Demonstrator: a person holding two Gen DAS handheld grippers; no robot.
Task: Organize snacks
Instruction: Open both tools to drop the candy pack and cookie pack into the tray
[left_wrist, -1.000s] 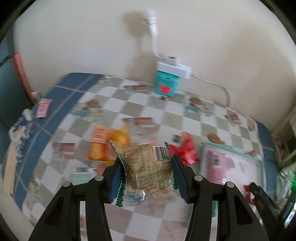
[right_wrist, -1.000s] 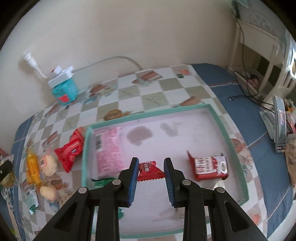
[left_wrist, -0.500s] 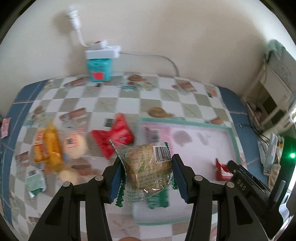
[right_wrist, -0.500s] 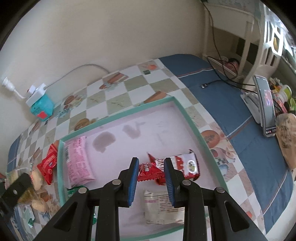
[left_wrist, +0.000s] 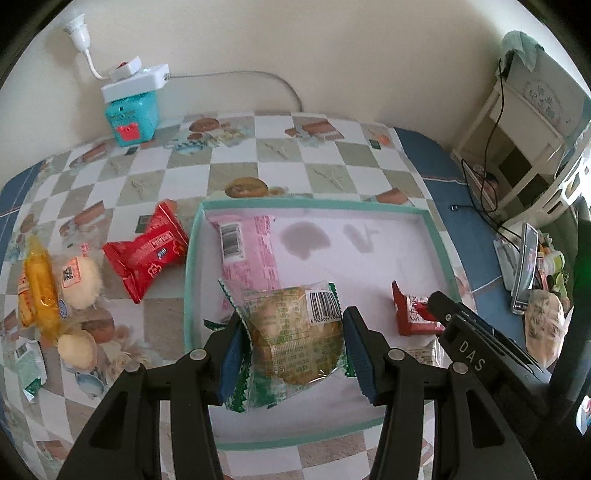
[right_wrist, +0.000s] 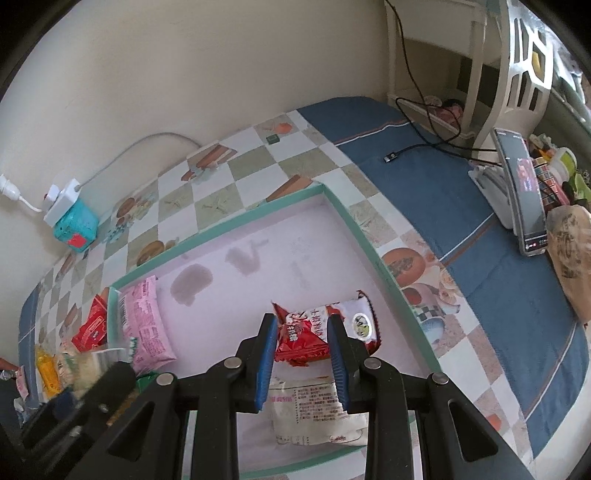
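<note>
A white power strip (left_wrist: 136, 79) with a red switch sits on top of a teal box (left_wrist: 132, 117) bearing a red label, both at the far edge of the table against the cream wall (left_wrist: 295, 48). A white cord (left_wrist: 255, 75) runs from the strip along the wall, and a white plug (left_wrist: 77, 31) hangs on the wall to its left. The tablecloth (left_wrist: 295, 162) is checked in white and grey-green with printed food pictures and has a blue border. On the blue part a phone (right_wrist: 521, 195) leans in a white stand, with a black cable (right_wrist: 417, 147) trailing beside it. A white shelf unit (left_wrist: 517, 122) stands beyond the table's right end.
</note>
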